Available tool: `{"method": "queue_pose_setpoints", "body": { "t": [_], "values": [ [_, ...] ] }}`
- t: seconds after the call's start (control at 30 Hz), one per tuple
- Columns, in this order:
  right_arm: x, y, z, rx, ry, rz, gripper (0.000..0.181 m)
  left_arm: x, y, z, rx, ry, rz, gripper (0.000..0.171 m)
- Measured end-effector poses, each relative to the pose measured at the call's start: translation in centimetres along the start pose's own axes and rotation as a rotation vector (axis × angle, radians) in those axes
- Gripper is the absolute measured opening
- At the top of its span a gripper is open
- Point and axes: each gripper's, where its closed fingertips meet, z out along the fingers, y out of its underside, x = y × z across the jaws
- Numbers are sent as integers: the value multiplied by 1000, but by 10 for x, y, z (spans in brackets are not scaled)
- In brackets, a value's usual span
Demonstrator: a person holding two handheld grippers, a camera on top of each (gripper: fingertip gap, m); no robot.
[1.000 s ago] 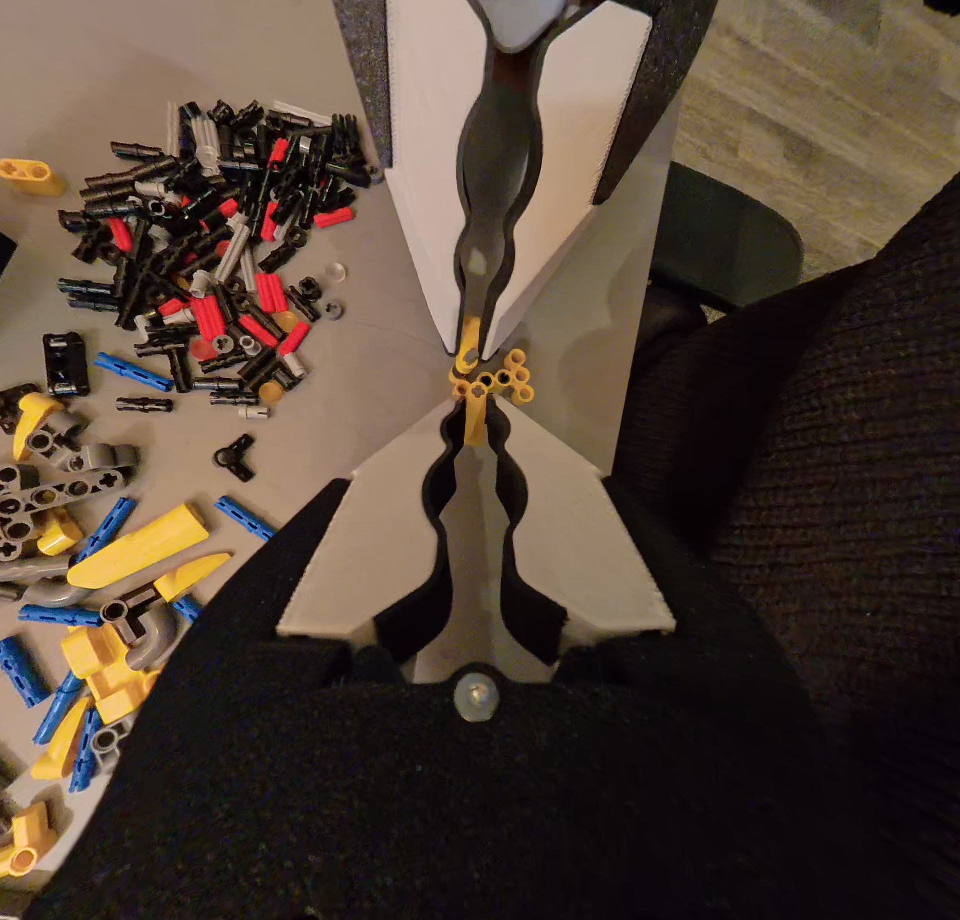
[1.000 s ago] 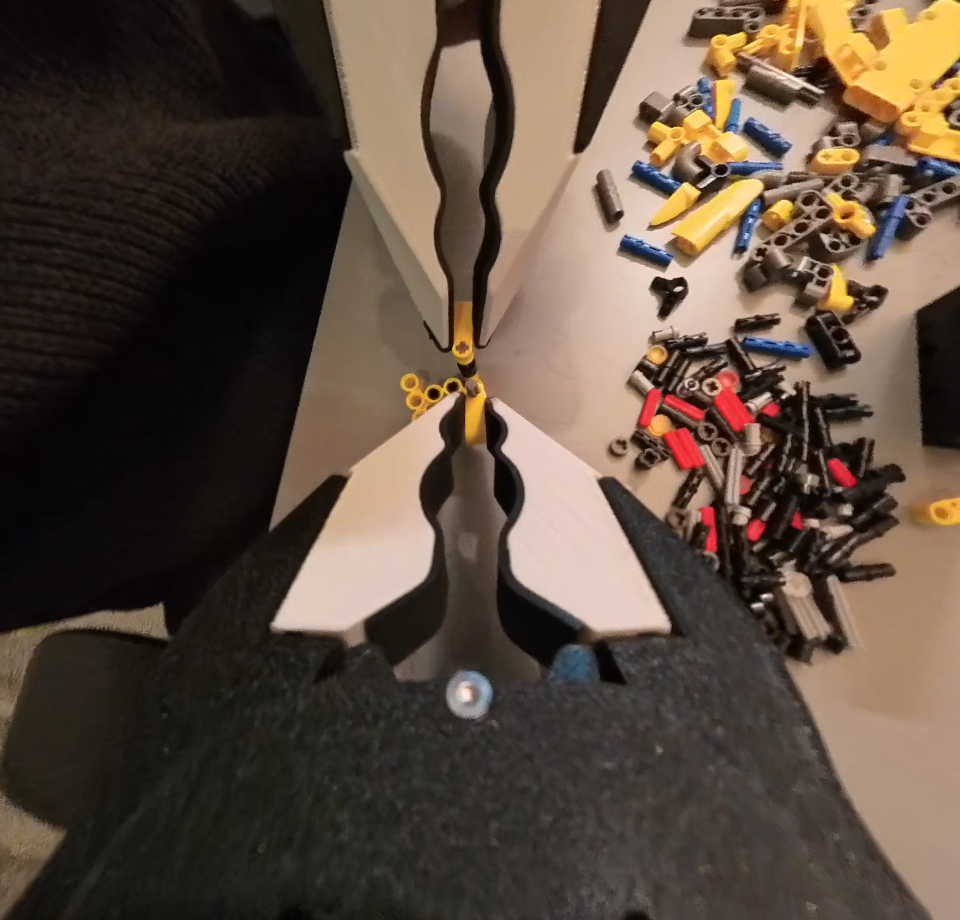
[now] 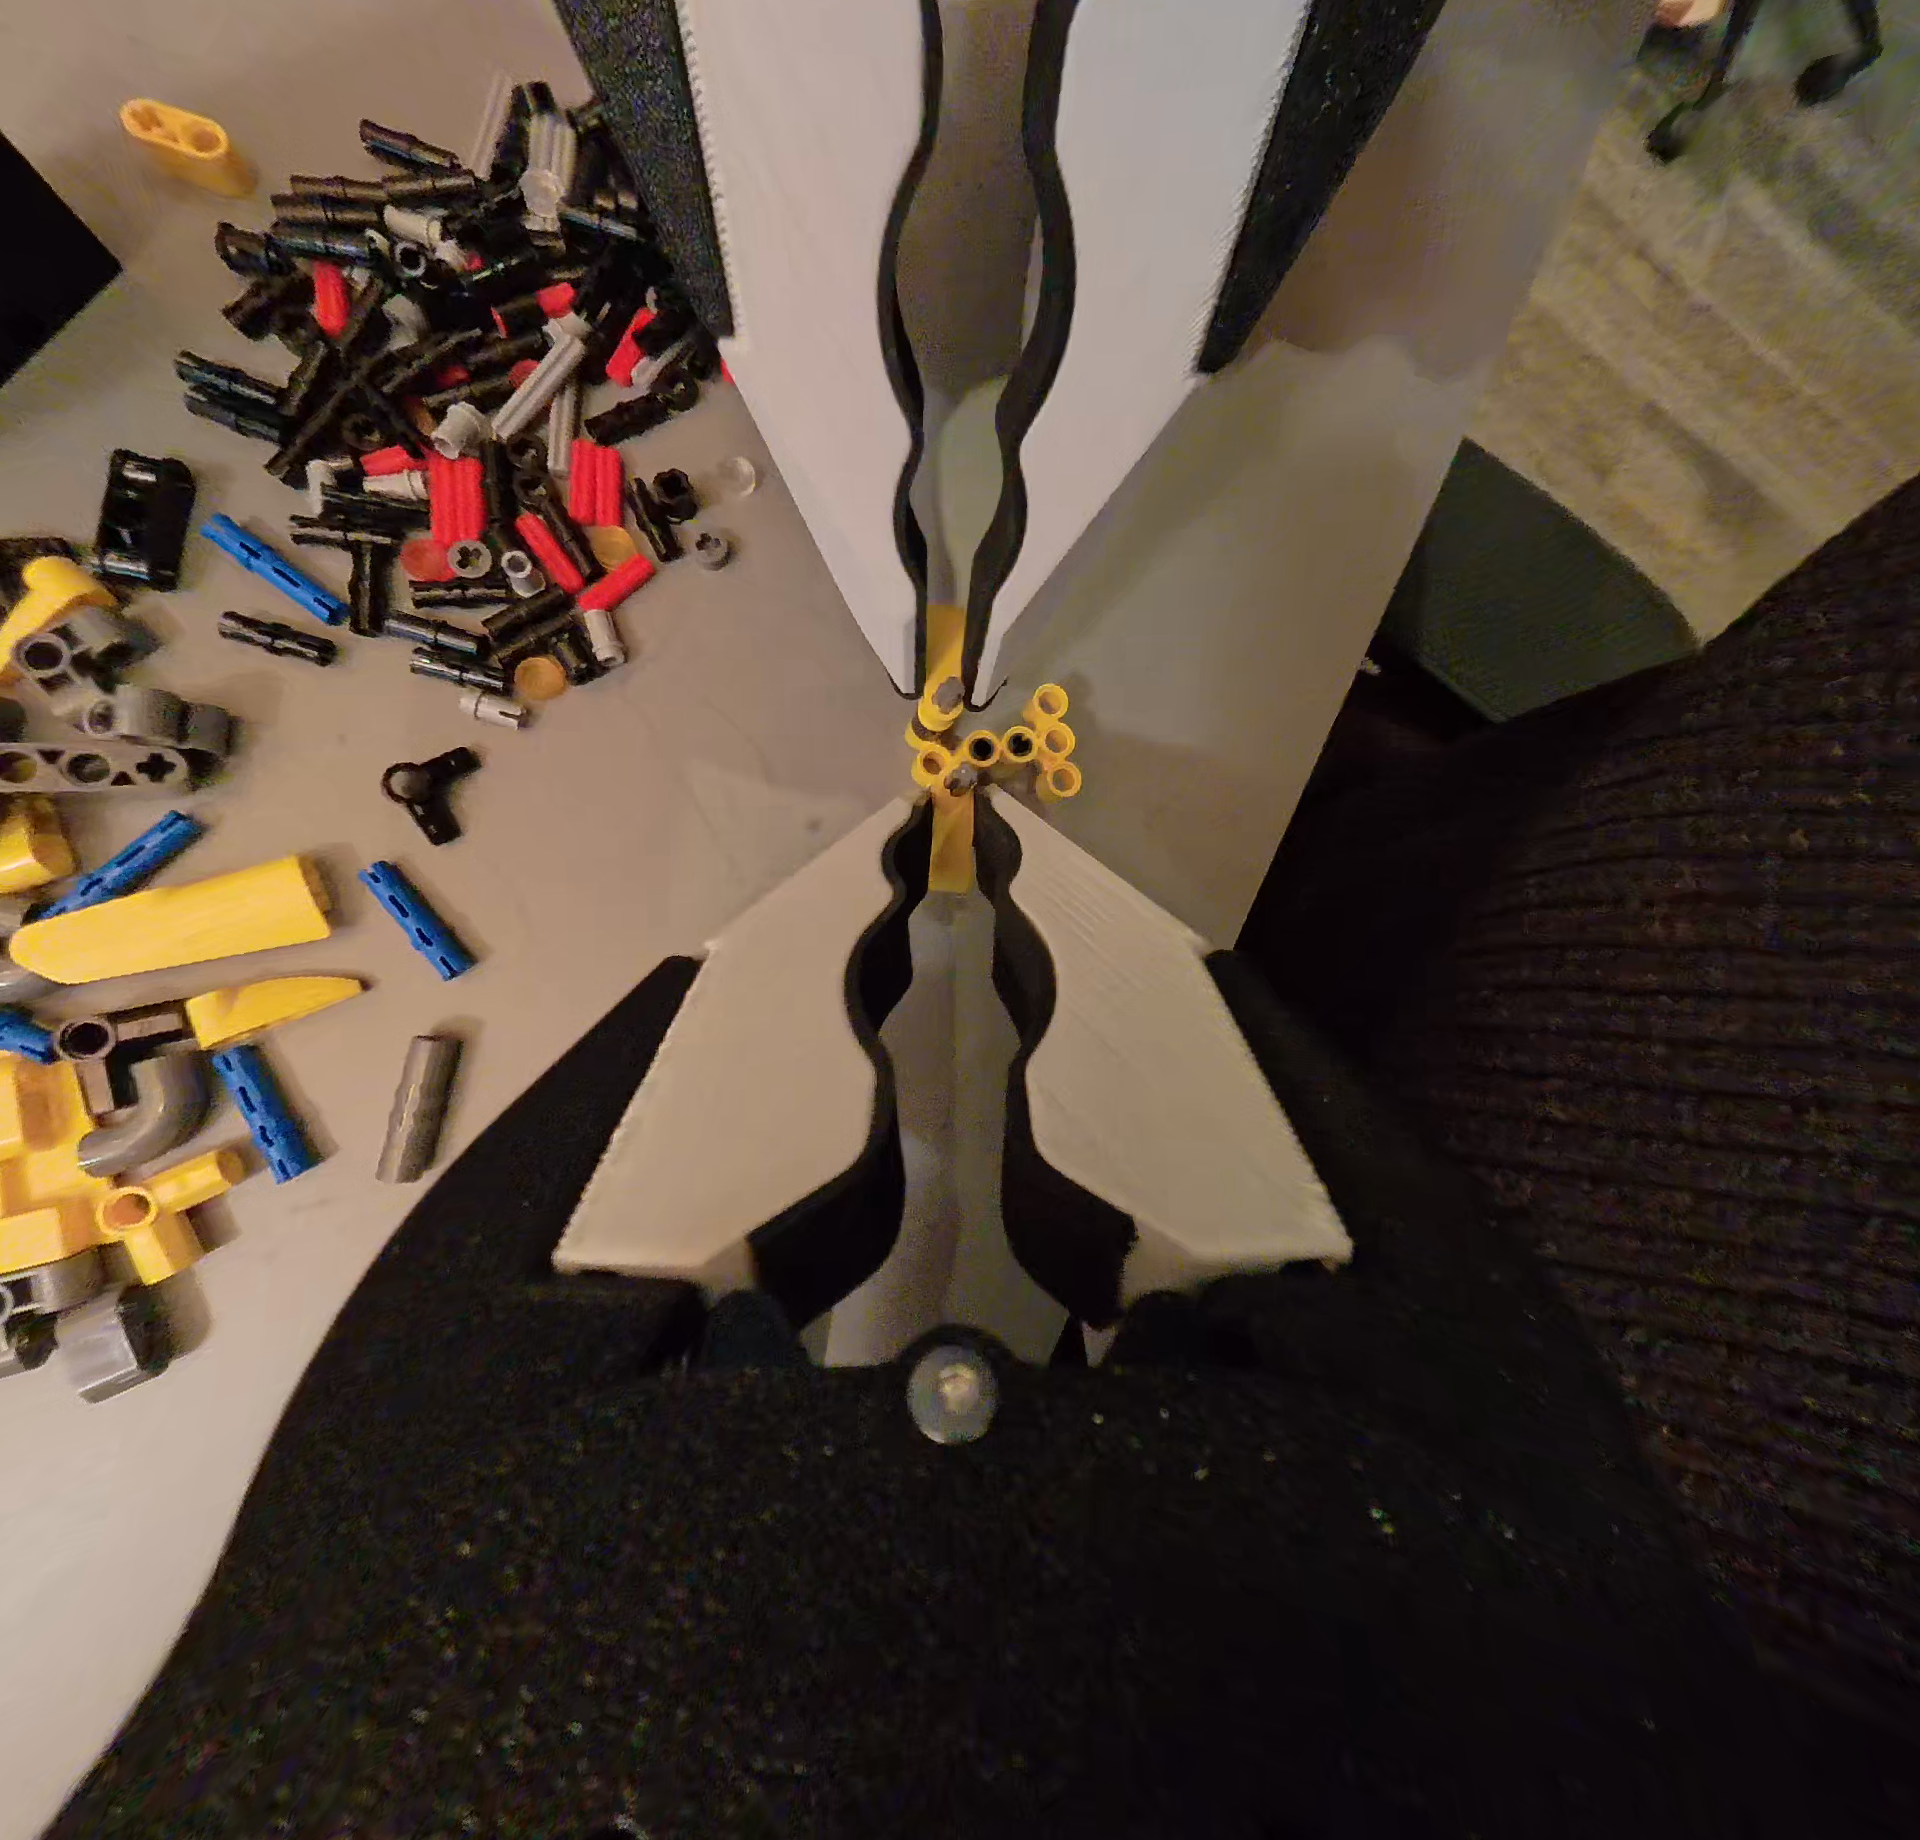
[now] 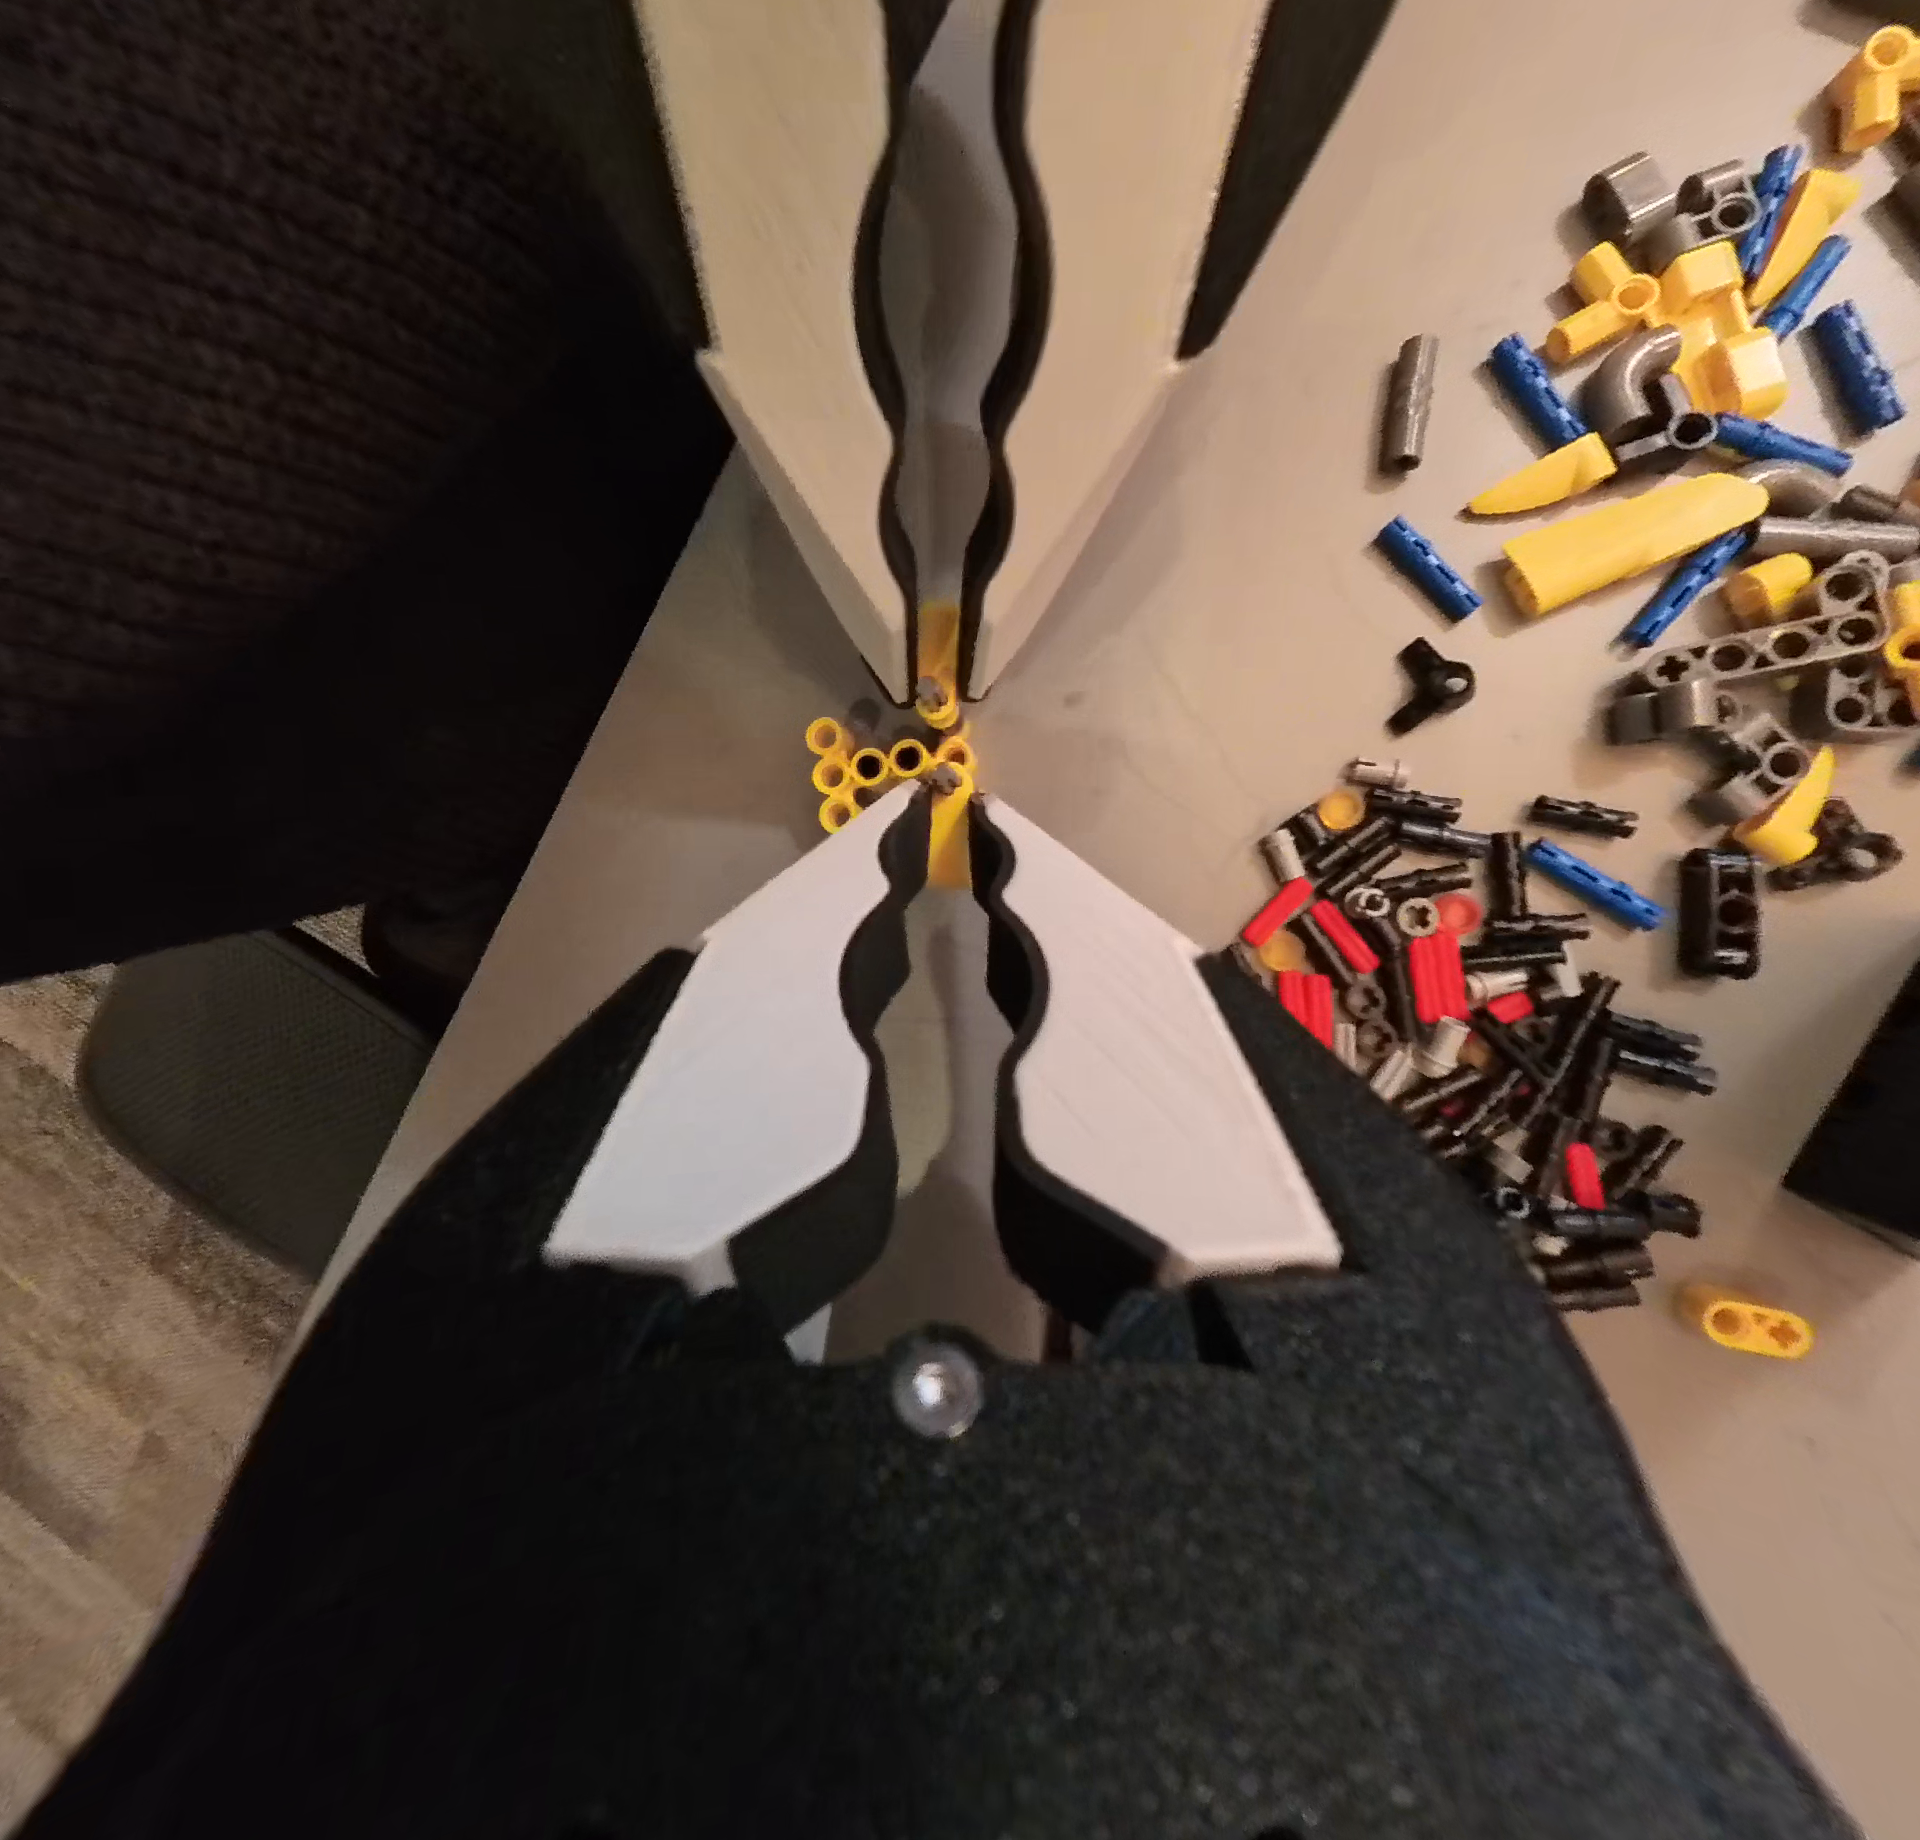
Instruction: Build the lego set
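The desk (image 3: pixel 644 834) is pale and wide, with toy building pieces spread over it. A person in a dark knit sweater (image 3: pixel 1662 959) sits at its edge, and a dark chair seat (image 3: pixel 1507 606) shows below.

The two grippers meet tip to tip above the desk edge. The left gripper (image 3: pixel 951 814) is closed tight on a small yellow piece (image 3: pixel 951 855). The right gripper (image 4: pixel 948 814) is closed tight on another yellow piece (image 4: pixel 948 850). Between the two tips sits a yellow part with round holes (image 3: pixel 1023 746), joined to the held pieces. I cannot tell which piece it is fixed to.

In the left wrist view, a big pile of black, red and grey pins (image 3: pixel 468 419) lies far left. Nearer are yellow curved pieces (image 3: pixel 177 917), blue pins (image 3: pixel 416 917), a grey pin (image 3: pixel 416 1104) and a small black connector (image 3: pixel 431 788). A yellow link with two holes (image 3: pixel 187 143) lies alone, far left.

No writing can be read anywhere.
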Motion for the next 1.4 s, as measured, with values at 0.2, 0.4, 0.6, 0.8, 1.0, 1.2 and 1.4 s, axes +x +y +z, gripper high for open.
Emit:
{"method": "queue_pose_setpoints", "body": {
  "t": [0.2,0.4,0.6,0.8,1.0,1.2,1.4],
  "values": [
    [0,0,0,-51,-76,-85,7,0,0,0,2,1,17,8],
    [-2,0,0,-35,-41,-64,8,0,0,-1,28,27,-21,9],
    [-5,-1,1,-55,65,-33,8,0,-7,-11,96,51,-13,39],
    [3,5,2,-69,141,24,11,-2,-8,-23,210,154,-96,39],
    [9,2,2,-21,148,69,12,-10,-3,-29,244,181,-152,39],
    [12,-10,-19,112,228,200,15,-16,2,-29,265,230,-182,39],
    [6,-14,-29,278,411,380,19,-7,3,-27,292,269,-154,39]
  ]
}}
